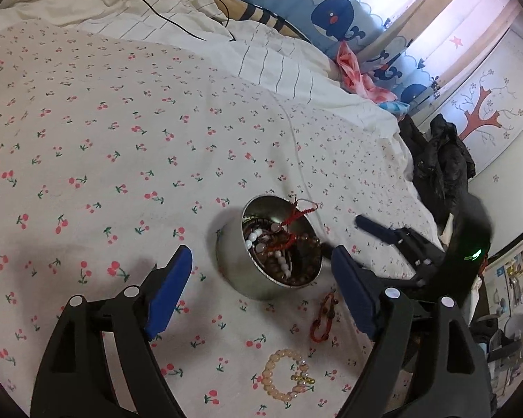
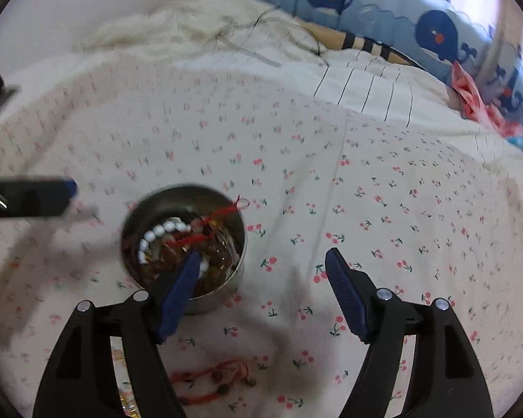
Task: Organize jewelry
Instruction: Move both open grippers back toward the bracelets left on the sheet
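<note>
A round metal tin (image 1: 240,278) (image 2: 239,268) sits on the cherry-print bedsheet, holding white beads (image 1: 282,261), brown beads and a red cord bracelet (image 1: 296,219) hanging over its rim. My left gripper (image 1: 261,271) is open and empty, its fingers on either side of the tin. My right gripper (image 2: 261,268) is open and empty, just right of the tin; it also shows in the left wrist view (image 1: 345,237). A red cord bracelet (image 1: 322,320) (image 2: 209,383) and a peach bead bracelet (image 1: 284,376) with a gold charm lie on the sheet in front of the tin.
The cherry-print sheet (image 1: 122,139) covers the bed. A striped white quilt (image 1: 279,69) and a blue whale-print pillow (image 1: 338,21) lie at the back. A black cable (image 1: 177,17) runs over the quilt. Dark clothing (image 1: 442,160) hangs at the bed's right edge.
</note>
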`<action>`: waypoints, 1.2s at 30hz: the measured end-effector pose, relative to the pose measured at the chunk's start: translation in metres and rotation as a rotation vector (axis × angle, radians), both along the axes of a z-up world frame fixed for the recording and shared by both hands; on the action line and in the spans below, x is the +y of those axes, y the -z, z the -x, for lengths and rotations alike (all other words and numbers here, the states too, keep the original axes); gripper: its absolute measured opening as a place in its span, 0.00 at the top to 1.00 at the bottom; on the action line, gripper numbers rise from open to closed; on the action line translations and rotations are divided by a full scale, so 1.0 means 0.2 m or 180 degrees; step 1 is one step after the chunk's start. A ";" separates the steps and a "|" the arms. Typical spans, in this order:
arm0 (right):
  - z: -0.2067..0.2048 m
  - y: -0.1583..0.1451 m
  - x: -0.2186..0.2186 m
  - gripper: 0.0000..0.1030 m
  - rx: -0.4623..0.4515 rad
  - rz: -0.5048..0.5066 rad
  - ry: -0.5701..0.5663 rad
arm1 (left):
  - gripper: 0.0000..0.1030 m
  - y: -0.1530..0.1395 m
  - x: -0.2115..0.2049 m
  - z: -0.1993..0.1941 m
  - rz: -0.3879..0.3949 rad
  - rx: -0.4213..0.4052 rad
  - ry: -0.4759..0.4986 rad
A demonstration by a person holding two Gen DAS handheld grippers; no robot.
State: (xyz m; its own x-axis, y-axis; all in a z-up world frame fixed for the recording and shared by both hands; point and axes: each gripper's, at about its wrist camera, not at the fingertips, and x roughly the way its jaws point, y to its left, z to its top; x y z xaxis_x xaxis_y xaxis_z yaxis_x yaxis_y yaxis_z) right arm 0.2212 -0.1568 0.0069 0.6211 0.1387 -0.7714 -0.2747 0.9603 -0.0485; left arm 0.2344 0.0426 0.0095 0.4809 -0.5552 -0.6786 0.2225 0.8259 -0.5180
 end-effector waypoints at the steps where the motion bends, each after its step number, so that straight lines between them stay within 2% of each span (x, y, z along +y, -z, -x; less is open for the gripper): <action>1: -0.01 -0.02 -0.01 0.29 -0.0027 -0.0019 0.0066 | 0.24 0.01 0.00 0.02 -0.0004 0.0011 0.0010; 5: -0.13 -0.07 -0.06 0.27 -0.0129 -0.0184 0.0329 | 0.22 0.08 -0.01 0.09 -0.0079 0.0112 0.0050; 7: -0.21 -0.03 -0.05 0.27 -0.0013 -0.0271 0.0365 | 0.22 0.12 -0.01 0.09 -0.0112 0.0202 0.0067; 9: -0.25 0.04 0.00 0.27 0.0160 -0.0192 0.0337 | 0.22 0.13 -0.01 0.08 -0.0111 0.0228 0.0084; 13: -0.19 0.17 0.10 0.27 0.0339 -0.0016 0.0144 | 0.21 0.10 -0.01 0.09 -0.0083 0.0165 0.0090; 16: -0.20 0.22 0.10 0.27 0.0475 -0.0116 0.0150 | 0.21 0.11 -0.01 0.10 -0.0068 0.0175 0.0102; 21: -0.10 0.04 0.03 0.27 0.0170 -0.0228 0.0146 | 0.21 0.10 -0.01 0.09 -0.0079 0.0175 0.0108; 24: 0.02 -0.04 -0.08 0.27 0.0110 -0.0371 0.0185 | 0.21 0.09 -0.02 0.10 -0.0125 0.0164 0.0185; 26: 0.10 -0.06 -0.13 0.27 0.0145 -0.0403 0.0138 | 0.21 0.08 -0.06 0.14 -0.0295 0.0108 0.0394; 30: 0.28 0.00 -0.24 0.28 0.0383 -0.0501 0.0051 | 0.21 0.10 -0.14 0.27 -0.0591 -0.0073 0.0678; 33: 0.33 0.05 -0.26 0.40 0.0464 -0.0565 0.0049 | 0.21 0.15 -0.19 0.37 -0.0866 -0.0233 0.0784; 36: 0.32 0.08 -0.24 0.44 0.0514 -0.0666 0.0023 | 0.21 0.18 -0.26 0.42 -0.1093 -0.0371 0.0912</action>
